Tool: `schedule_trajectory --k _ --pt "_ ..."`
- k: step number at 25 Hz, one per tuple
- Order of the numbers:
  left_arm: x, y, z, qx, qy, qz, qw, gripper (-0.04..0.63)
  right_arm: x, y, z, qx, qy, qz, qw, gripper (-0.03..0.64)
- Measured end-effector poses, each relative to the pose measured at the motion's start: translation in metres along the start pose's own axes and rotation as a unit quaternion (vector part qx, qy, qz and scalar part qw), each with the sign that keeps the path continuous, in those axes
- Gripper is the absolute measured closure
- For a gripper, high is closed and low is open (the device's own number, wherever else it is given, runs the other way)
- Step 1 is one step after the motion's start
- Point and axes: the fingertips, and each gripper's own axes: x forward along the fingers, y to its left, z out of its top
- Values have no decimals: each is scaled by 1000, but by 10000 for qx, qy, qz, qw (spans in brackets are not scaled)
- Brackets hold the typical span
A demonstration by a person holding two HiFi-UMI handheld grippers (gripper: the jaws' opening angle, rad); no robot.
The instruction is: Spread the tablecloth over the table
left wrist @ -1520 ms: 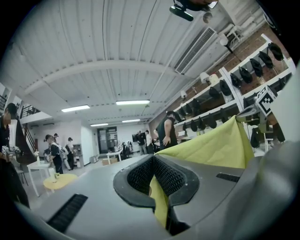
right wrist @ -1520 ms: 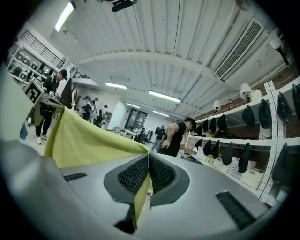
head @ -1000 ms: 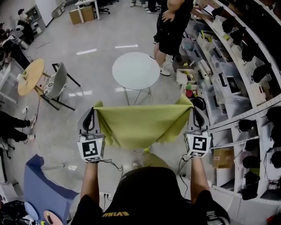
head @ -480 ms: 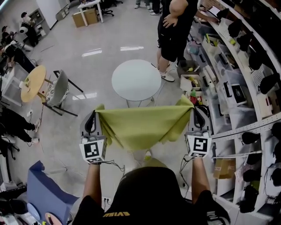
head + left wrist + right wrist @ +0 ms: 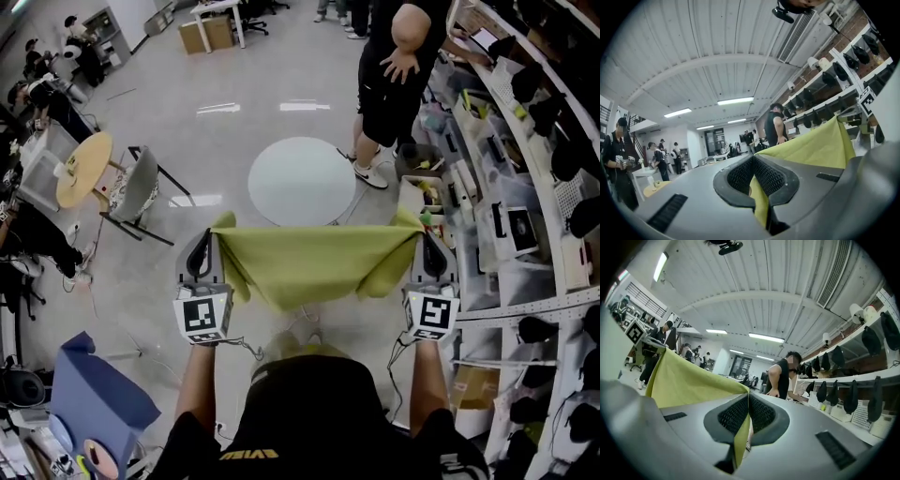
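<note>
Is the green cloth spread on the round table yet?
Not yet. The cloth hangs stretched between the left gripper and right gripper, each shut on a corner; the round table is uncovered.

Floor [image 5: 244,117]: grey, glossy, streaked with light. A round white table [image 5: 302,180] stands on it at centre, on thin legs. To its left is a chair [image 5: 137,190], just beside a round wooden table [image 5: 82,169] bearing a small pale item. Boxes [image 5: 208,35] sit on the floor far back. At right, long shelves [image 5: 553,305] carry bins and dark objects. A person [image 5: 398,66] stands between the white table and the shelves.
</note>
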Motion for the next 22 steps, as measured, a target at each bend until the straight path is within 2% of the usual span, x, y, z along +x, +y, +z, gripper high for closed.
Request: schedule_trajectory --k 6,13,19,22 --pt "36 9 -1 -28 38 99 9999 577 41 -5 1 -19 -72 121 9999 612" --pt "92 24 -19 -65 112 25 9999 577 98 -5 -5 -56 65 77 9999 612" --pt "167 51 -37 45 184 -46 9998 577 170 -1 -7 -154 213 -23 9997 612" --pt "206 65 -48 -88 296 -101 9995 577 211 4 -12 -73 411 -76 9991 612"
